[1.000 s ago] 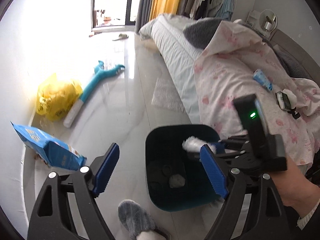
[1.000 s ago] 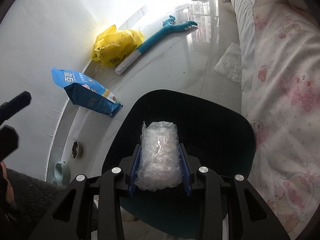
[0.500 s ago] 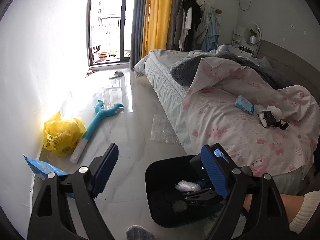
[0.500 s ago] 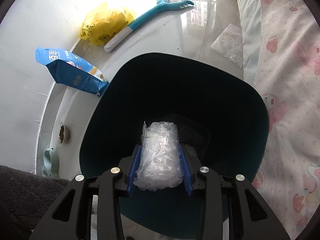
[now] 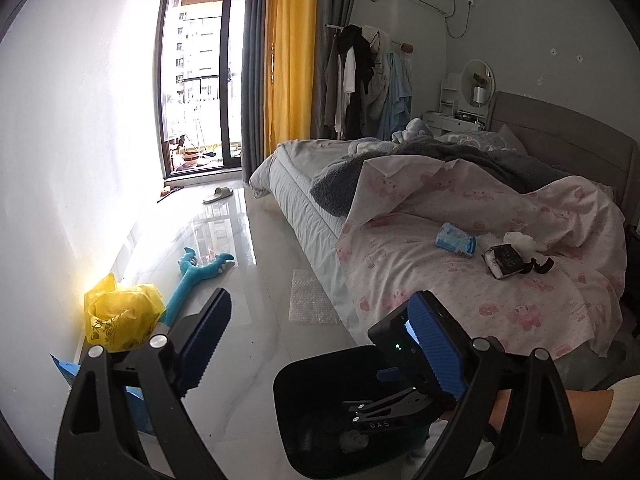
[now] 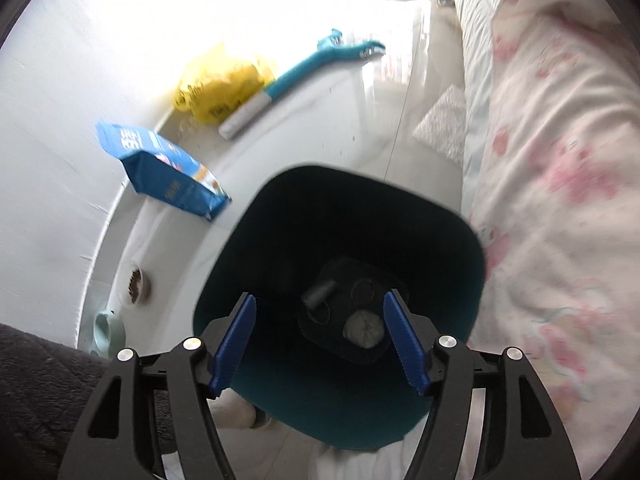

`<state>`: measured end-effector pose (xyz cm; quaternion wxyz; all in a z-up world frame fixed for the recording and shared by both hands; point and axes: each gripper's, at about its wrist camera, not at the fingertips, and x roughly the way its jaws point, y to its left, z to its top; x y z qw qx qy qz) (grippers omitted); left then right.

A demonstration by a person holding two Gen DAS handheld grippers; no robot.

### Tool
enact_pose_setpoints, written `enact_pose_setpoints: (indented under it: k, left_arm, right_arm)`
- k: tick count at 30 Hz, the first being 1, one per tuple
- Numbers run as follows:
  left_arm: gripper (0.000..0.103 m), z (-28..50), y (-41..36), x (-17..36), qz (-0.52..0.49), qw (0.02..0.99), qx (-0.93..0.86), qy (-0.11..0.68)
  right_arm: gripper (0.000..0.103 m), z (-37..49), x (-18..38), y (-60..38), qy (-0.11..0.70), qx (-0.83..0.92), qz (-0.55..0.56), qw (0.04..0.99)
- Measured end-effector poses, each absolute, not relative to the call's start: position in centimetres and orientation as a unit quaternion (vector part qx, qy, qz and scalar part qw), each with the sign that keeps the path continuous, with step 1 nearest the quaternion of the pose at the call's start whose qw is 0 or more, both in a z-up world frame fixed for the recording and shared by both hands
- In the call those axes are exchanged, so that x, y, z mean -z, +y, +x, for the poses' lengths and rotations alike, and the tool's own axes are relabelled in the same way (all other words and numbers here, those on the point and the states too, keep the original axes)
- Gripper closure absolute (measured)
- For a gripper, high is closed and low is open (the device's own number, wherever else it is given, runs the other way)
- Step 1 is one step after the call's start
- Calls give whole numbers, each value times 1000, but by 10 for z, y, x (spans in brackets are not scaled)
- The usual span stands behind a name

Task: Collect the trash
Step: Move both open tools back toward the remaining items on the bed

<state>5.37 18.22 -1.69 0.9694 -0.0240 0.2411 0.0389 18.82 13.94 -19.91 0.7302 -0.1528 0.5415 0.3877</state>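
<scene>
now right gripper (image 6: 320,344) over the dark teal trash bin (image 6: 460,240), jaws just opened, nothing between them; a crumpled wad (image 6: 363,330) lies on the bin floor. left gripper (image 5: 324,344) jaws wide, empty. beyond, bubble wrap sheet (image 5: 312,300) on floor beside bed (image 5: 500,280).

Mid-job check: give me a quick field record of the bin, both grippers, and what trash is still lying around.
bin: dark teal bin on the floor beside the bed, a few items at its bottom
right gripper: over the bin, jaws have just been opening, nothing between them
left gripper: open, empty, raised toward the room
floor: bubble wrap, yellow bag, blue pouch
bed: blue packet, white tissue, dark wrapper
</scene>
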Motion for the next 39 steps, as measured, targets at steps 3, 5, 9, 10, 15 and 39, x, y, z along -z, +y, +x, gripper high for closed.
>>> enact_pose_setpoints:
  k: [3,5,9,10,15,39]
  left_arm:
    - [10,55,179,7,-29,972,-34,230]
    - [9,59,177,1,-33,974,-32,223]
    - [8,67,168,-11,-37,976,-21,212]
    - [8,68,164,-15,-34,978,-18,206]
    - [7,81,147,-23,-28,980,-6,194]
    - [6,186,61,16,-31,965,75,249]
  right_arm:
    - [33,189,180,129,524,-394,-136,743]
    - [32,190,164,118,508,-401,-120,753]
    - [27,193,132,91,468,-420,-81,774]
    - [27,193,123,84,455,-422,-75,781]
    - [22,196,84,52,391,-420,-61,817]
    - [19,262,49,-112,328,-301,-19,896]
